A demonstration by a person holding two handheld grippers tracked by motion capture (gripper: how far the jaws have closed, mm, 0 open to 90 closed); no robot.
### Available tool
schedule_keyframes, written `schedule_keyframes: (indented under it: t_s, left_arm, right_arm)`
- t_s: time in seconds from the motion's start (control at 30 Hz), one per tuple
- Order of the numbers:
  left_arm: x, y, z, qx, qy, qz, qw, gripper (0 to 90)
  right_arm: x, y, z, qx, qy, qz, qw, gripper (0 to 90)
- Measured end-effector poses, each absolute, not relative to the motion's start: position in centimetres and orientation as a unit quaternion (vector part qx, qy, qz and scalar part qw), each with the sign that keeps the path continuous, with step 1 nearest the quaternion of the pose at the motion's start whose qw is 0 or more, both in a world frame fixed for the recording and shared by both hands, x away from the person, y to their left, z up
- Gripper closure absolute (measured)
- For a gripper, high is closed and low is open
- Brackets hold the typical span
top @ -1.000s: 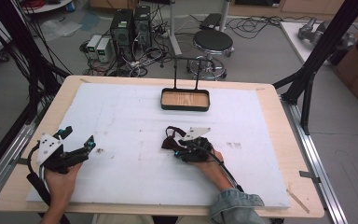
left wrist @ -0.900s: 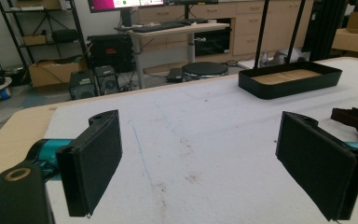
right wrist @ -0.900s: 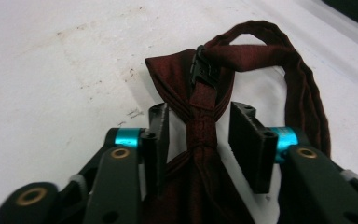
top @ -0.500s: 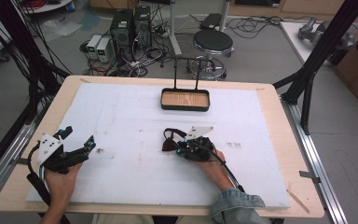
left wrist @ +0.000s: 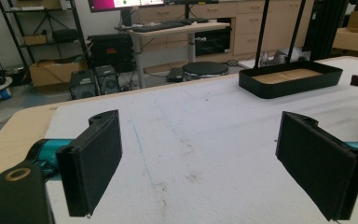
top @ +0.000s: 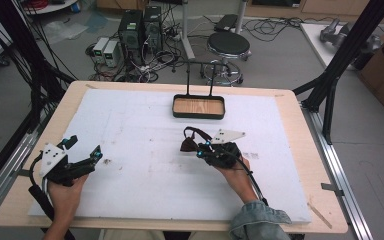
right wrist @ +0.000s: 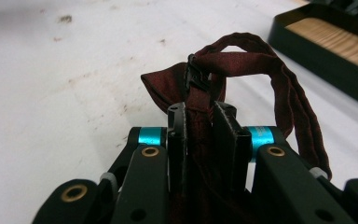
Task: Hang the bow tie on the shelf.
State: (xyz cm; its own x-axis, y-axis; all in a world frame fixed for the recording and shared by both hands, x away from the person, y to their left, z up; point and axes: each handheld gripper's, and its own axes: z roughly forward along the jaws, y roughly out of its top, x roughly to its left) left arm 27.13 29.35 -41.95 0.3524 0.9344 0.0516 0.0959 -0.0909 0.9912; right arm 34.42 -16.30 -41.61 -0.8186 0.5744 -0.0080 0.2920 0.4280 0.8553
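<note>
A dark red bow tie (top: 187,144) with a looped strap and black clasp hangs from my right gripper (top: 199,149) just right of the mat's middle. In the right gripper view the jaws of the right gripper (right wrist: 200,116) are pressed together on the bow tie (right wrist: 242,56), and its strap arches up over the fingertips. My left gripper (top: 85,147) rests low at the mat's left side, held by a hand. Its pads (left wrist: 93,158) stand wide apart with nothing between them in the left gripper view.
A black tray (top: 199,116) with a wooden floor sits at the far middle of the white mat (top: 140,120), with two thin black posts (top: 187,80) behind it. The tray (left wrist: 289,86) lies ahead and to the right of the left gripper. A stool and computers stand on the floor beyond the table.
My right gripper's jaws have come together on the bow tie and the hand has lifted it a little off the mat. The left gripper has stayed where it was.
</note>
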Motion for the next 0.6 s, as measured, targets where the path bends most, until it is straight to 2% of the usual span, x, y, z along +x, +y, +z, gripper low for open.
schedule_keyframes:
  t_s: [0.6]
  left_arm:
    - [27.2, 29.3, -42.0, 0.626, 0.411, 0.391, 0.535, 14.8]
  right_arm:
    - [36.3, -21.1, -36.0, 0.292, 0.785, 0.502, 0.215, 75.4]
